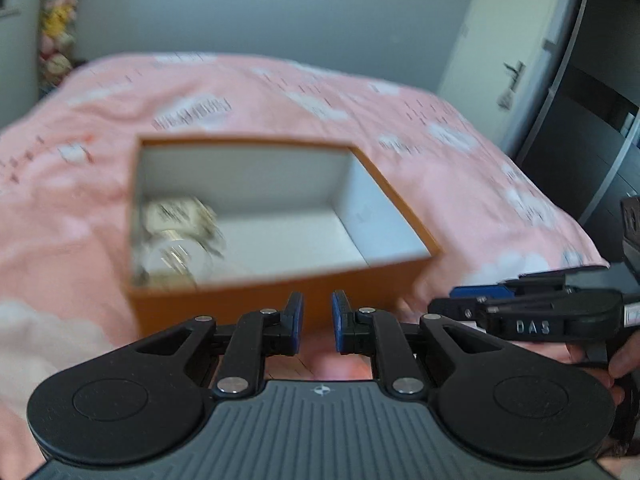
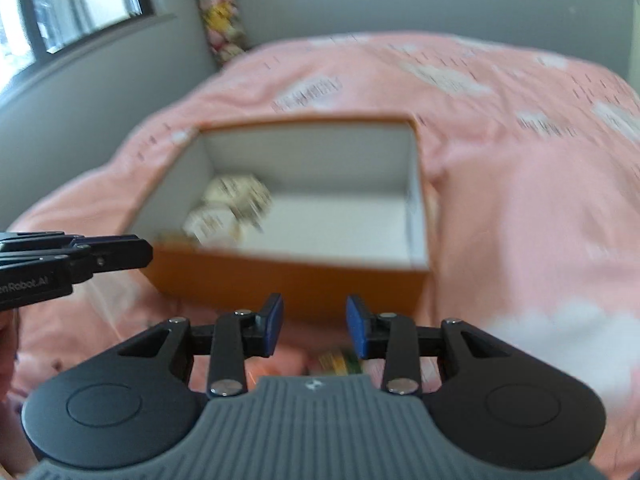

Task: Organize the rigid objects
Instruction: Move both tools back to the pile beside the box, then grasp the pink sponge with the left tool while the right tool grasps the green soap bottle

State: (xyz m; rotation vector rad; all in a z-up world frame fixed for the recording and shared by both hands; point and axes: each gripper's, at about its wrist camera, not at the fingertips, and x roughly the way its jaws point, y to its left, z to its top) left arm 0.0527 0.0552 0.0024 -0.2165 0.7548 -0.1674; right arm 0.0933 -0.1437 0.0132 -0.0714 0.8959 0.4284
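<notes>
An open orange box (image 1: 280, 296) with a white inside lies on the pink bed; it also shows in the right wrist view (image 2: 288, 280). Blurred pale round objects (image 1: 176, 232) lie in its left near corner, also seen in the right wrist view (image 2: 232, 208). My left gripper (image 1: 316, 322) is open and empty, just in front of the box's near wall. My right gripper (image 2: 314, 326) is open and empty, also in front of the box. A small yellow-green object (image 2: 336, 360) lies on the bed under the right gripper, partly hidden.
The pink bedspread (image 1: 360, 112) fills both views. A white door (image 1: 504, 48) and dark cabinet stand at right. A window (image 2: 72, 4) and stuffed toys (image 2: 220, 12) are at the bed's far left corner. The right gripper (image 1: 520, 312) appears beside the left one.
</notes>
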